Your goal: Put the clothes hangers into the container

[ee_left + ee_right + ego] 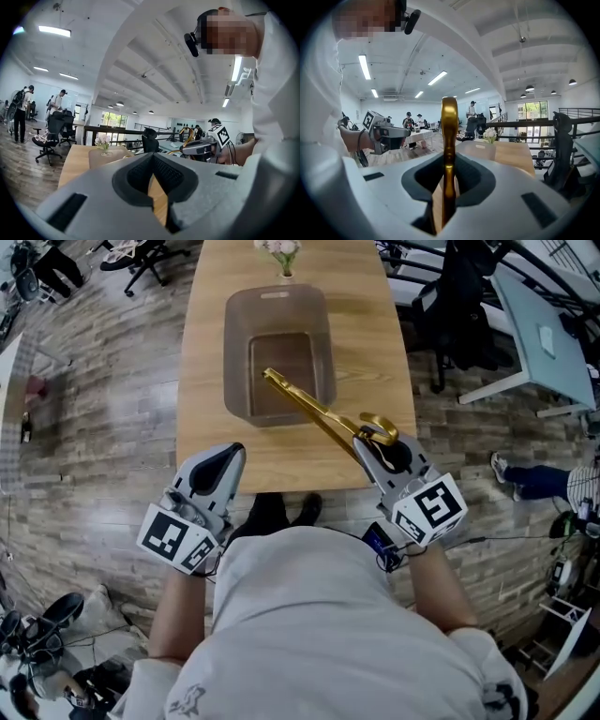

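A gold clothes hanger (314,409) slants over the wooden table (204,343). Its far end reaches into the translucent grey container (236,352), and its hook end sits at my right gripper (377,441). That gripper is shut on the hanger near the hook. In the right gripper view the gold bar (449,136) stands upright between the dark pads (465,176). My left gripper (227,456) hovers at the table's front edge, left of the hanger and apart from it. Its jaws are shut with nothing between them, as the left gripper view (152,157) shows. No other hanger is in sight.
A small vase of flowers (284,254) stands at the table's far end behind the container. Office chairs (459,306) and a desk (539,334) are to the right of the table. Wood floor lies on both sides, and people stand in the background.
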A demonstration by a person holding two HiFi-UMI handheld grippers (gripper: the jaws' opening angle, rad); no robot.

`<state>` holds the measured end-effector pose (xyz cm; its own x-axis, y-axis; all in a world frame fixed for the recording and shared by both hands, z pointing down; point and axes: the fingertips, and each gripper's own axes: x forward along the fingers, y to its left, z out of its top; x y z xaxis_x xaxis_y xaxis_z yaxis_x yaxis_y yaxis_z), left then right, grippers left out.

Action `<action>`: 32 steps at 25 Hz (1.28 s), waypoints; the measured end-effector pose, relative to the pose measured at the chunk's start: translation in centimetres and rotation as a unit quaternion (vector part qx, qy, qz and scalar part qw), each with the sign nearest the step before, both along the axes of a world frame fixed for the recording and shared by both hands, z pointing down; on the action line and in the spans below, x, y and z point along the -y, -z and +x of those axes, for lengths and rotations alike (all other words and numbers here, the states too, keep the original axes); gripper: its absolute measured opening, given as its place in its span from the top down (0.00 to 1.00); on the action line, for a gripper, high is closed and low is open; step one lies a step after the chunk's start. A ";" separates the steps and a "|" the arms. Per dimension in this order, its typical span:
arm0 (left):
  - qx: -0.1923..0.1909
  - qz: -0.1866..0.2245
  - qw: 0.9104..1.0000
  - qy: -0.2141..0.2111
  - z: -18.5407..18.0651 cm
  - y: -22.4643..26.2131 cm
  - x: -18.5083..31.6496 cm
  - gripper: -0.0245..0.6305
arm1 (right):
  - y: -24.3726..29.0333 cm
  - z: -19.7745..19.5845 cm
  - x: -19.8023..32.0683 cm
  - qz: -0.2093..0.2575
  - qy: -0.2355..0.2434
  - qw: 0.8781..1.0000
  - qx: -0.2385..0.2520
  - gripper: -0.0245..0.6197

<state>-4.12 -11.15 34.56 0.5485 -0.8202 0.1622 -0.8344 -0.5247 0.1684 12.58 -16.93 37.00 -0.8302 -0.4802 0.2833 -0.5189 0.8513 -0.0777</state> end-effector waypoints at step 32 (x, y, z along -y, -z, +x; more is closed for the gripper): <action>-0.032 -0.042 0.998 -0.046 -12.8 -3.9 15.2 0.95 | -8.5 -16.8 19.7 -0.082 -0.050 0.984 -0.150 0.85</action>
